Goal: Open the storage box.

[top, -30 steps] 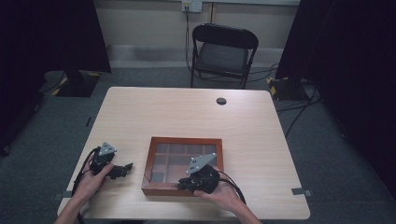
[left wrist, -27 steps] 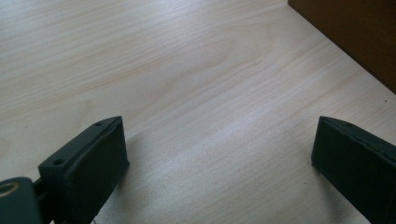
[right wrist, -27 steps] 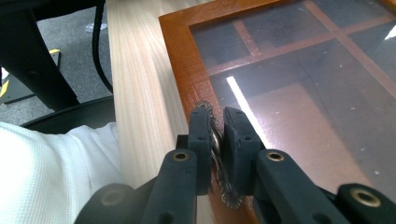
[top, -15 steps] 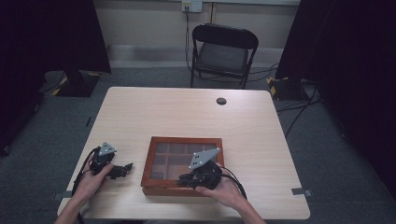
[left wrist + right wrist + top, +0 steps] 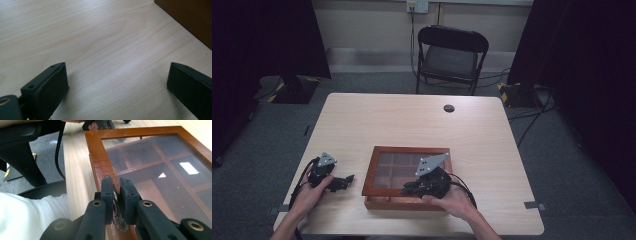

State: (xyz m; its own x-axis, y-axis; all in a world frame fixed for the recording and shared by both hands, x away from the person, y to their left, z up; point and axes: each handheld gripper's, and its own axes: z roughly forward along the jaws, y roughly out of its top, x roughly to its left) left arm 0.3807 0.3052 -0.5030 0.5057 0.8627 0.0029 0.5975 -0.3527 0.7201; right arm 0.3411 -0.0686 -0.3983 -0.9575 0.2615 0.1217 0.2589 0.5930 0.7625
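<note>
Box (image 5: 407, 176): wooden, glass-lidded, compartmented, near the counter's (image 5: 412, 125) front edge. We find a small metal latch (image 5: 116, 202) on its front rim.

Right claw (image 5: 117, 195): pressed together, pinching that latch; in the high view it sits over the box's front right (image 5: 414, 189).

Left claw (image 5: 117, 82): spread wide, nothing between its jaws, resting on bare counter just left of the box (image 5: 343, 181).

Risk, as we judge it: the latch is thin, so the pinch may slip off during a lift and drop the lid onto the glass; with nothing bracing the box, a pull may drag or tip it.
</note>
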